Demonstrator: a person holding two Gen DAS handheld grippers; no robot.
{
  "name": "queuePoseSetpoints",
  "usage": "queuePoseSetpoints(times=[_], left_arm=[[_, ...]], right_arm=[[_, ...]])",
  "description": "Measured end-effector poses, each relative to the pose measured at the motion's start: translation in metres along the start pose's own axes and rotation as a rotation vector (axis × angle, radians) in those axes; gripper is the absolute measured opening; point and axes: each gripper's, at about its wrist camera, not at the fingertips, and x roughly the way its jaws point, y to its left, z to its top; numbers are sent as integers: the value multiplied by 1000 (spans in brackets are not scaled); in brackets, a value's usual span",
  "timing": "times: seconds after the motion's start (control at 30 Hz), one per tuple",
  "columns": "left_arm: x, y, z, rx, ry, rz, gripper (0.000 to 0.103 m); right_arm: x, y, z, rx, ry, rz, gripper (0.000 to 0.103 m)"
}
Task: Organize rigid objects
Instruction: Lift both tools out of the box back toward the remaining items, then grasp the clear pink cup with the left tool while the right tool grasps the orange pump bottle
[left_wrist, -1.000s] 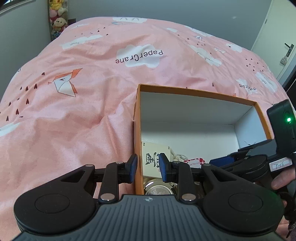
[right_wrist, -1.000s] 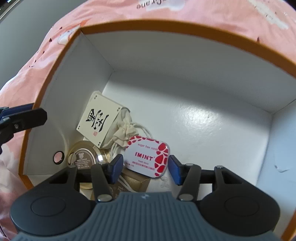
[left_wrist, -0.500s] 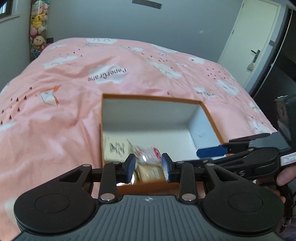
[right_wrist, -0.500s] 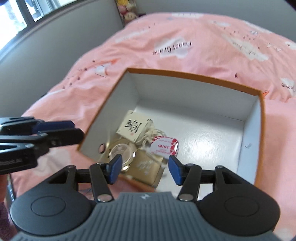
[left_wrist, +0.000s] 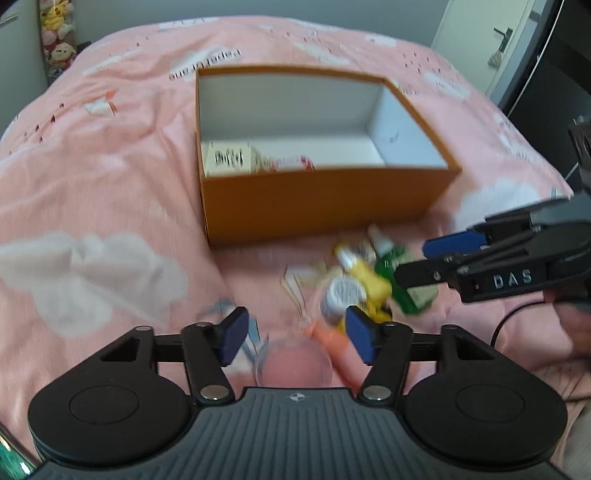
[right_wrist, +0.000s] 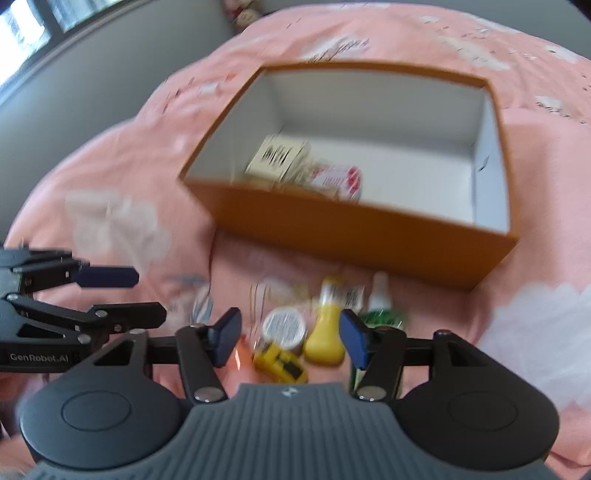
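An orange box (left_wrist: 325, 199) with a white inside sits on the pink bed; it also shows in the right wrist view (right_wrist: 362, 236). Inside lie a cream pouch (right_wrist: 279, 157) and a red-and-white mint tin (right_wrist: 338, 179). In front of the box lies a blurred pile: a round silver tin (right_wrist: 284, 326), a yellow bottle (right_wrist: 327, 330), a green bottle (right_wrist: 382, 308), a small yellow object (right_wrist: 280, 363). My left gripper (left_wrist: 295, 334) is open and empty above the pile's left side. My right gripper (right_wrist: 290, 334) is open and empty just above the pile.
The pink bedspread (left_wrist: 92, 184) with white cloud prints surrounds the box. A clear round item (left_wrist: 295, 369) and an orange piece (left_wrist: 332, 343) lie near my left fingers. A door (left_wrist: 480, 37) stands at the far right. Plush toys (left_wrist: 55, 37) sit at the far left.
Both grippers have pulled back out of and away from the box, toward the pile in front of it. The left gripper's jaws have opened wider. The frames are now motion-blurred.
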Motion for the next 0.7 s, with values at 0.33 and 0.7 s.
queuePoseSetpoints(times=[0.33,0.7], left_arm=[[24,-6,-26,22,90,48,84],[43,-3,-26,10,114,42,77]], right_arm=[[24,25,-12,-118,136,39,49],[42,27,-18,-128,221,46,49]])
